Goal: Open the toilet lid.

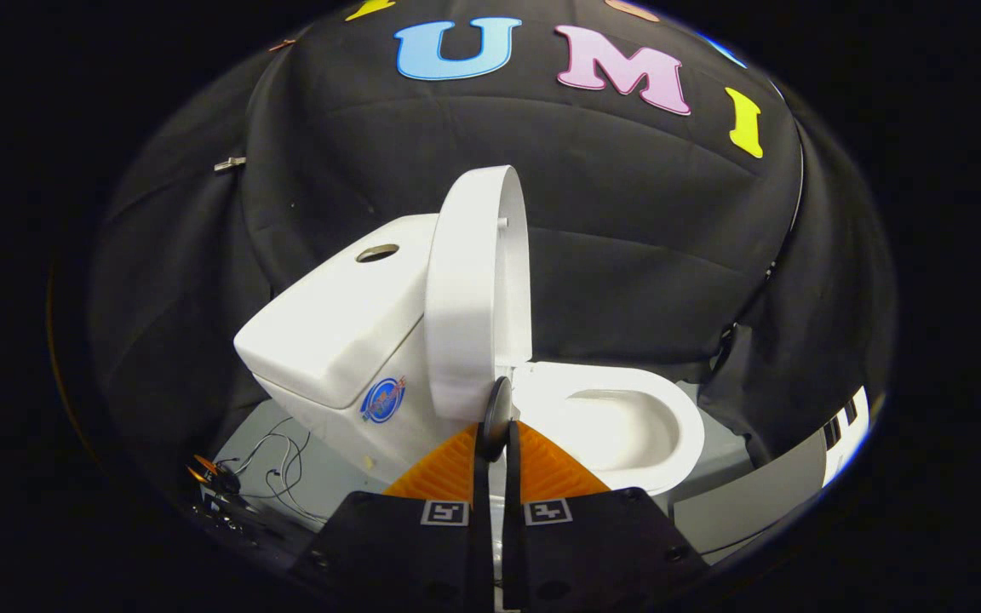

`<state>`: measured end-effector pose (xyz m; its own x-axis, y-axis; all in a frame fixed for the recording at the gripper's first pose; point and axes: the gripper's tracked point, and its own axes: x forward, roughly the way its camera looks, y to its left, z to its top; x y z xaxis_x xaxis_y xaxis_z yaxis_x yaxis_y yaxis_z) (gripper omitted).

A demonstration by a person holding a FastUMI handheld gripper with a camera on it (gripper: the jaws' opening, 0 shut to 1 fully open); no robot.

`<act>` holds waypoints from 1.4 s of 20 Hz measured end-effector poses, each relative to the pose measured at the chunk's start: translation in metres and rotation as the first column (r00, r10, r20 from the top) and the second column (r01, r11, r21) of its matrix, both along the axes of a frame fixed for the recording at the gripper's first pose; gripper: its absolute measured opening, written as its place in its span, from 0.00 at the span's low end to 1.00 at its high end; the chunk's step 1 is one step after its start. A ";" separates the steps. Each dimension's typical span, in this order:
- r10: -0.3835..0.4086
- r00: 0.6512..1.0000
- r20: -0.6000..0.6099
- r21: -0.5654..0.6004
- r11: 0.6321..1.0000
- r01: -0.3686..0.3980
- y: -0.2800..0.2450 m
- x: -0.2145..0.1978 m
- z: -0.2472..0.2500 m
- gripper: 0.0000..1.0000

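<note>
The toilet lid (465, 298) stands upright against the tank (337, 332), its long axis vertical, its inner face toward the bowl (627, 417). The gripper (496, 426) fingers sit pressed together, empty, just before the lid's lower edge.

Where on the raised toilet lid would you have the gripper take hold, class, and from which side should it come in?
Grip the lid by its thin curved rim, at the lower edge nearest the gripper, coming from the bowl side. The lid stands almost upright against the tank, so its broad faces are too wide to pinch; only the rim fits between two fingers. Those fingers sit nearly closed just ahead of that edge.
</note>
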<state>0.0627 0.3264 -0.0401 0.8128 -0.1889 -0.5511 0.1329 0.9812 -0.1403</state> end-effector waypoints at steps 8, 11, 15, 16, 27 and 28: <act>-0.010 1.000 -0.007 0.009 1.000 0.010 0.018 0.005 -0.005 0.09; -0.017 1.000 -0.003 0.026 1.000 0.017 0.022 0.007 -0.007 0.10; 0.001 1.000 -0.003 -0.004 1.000 -0.001 0.026 0.009 -0.009 0.11; 0.007 1.000 -0.013 -0.014 1.000 -0.007 0.028 0.009 -0.009 0.11; 0.033 0.993 -0.111 0.104 0.994 -0.022 0.028 -0.002 -0.040 0.84; 0.044 0.993 -0.114 0.103 0.994 -0.032 0.024 0.001 -0.038 1.00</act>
<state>0.0633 0.3508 -0.0778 0.7479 -0.0978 -0.6565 0.0835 0.9951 -0.0531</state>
